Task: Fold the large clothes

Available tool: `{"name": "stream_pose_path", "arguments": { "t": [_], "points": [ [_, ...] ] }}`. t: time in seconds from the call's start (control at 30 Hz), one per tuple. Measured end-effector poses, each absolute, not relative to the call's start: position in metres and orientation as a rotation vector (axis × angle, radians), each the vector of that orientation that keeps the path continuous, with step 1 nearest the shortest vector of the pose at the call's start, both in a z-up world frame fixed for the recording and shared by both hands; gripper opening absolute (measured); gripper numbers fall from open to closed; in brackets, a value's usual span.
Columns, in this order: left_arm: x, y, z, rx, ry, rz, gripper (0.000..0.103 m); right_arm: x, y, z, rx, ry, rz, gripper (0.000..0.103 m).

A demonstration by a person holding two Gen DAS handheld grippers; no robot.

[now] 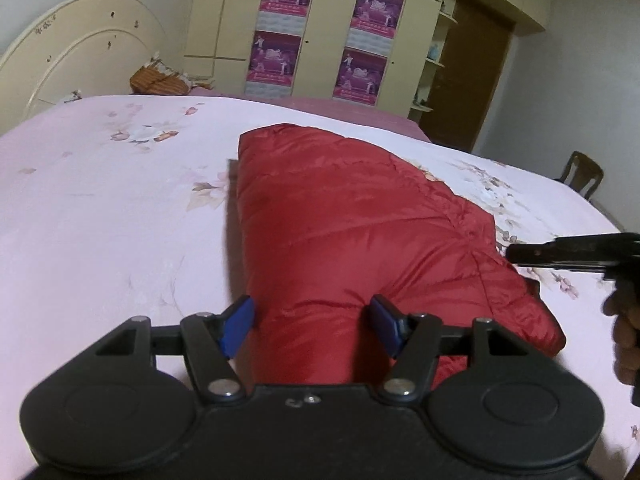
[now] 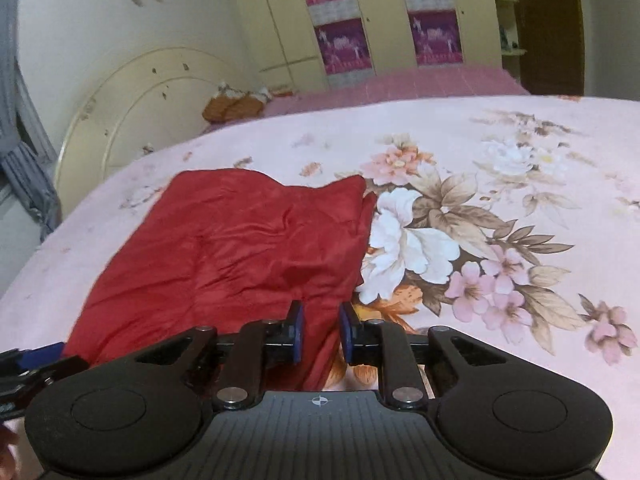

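Observation:
A red padded jacket lies folded into a long bundle on the pink floral bed cover. My left gripper is open, its blue pads on either side of the jacket's near end. In the right wrist view the jacket lies left of centre. My right gripper stands with a narrow gap between its pads, and a strip of the jacket's near right edge lies in that gap. The right gripper also shows at the right edge of the left wrist view.
The bed's cream headboard stands at the far left with an orange bundle near it. Cream wardrobes with purple posters, a brown door and a wooden chair lie beyond the bed.

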State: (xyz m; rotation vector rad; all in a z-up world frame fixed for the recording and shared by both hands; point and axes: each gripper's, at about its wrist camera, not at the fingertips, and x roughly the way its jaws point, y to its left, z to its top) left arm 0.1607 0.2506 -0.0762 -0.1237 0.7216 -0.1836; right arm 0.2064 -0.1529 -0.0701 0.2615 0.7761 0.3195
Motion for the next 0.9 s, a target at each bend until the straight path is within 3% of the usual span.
{"name": "stream_pose_path", "arguments": {
  "t": [0.67,0.9],
  "points": [
    [0.142,0.248,-0.062,-0.133,0.696,-0.118,0.061,0.164,-0.124,-0.055,0.207,0.768,0.433,0.020],
    [0.181,0.255,-0.061,-0.146,0.698,-0.124,0.061,0.185,-0.126,-0.049,0.221,0.726,0.418,0.020]
  ]
}}
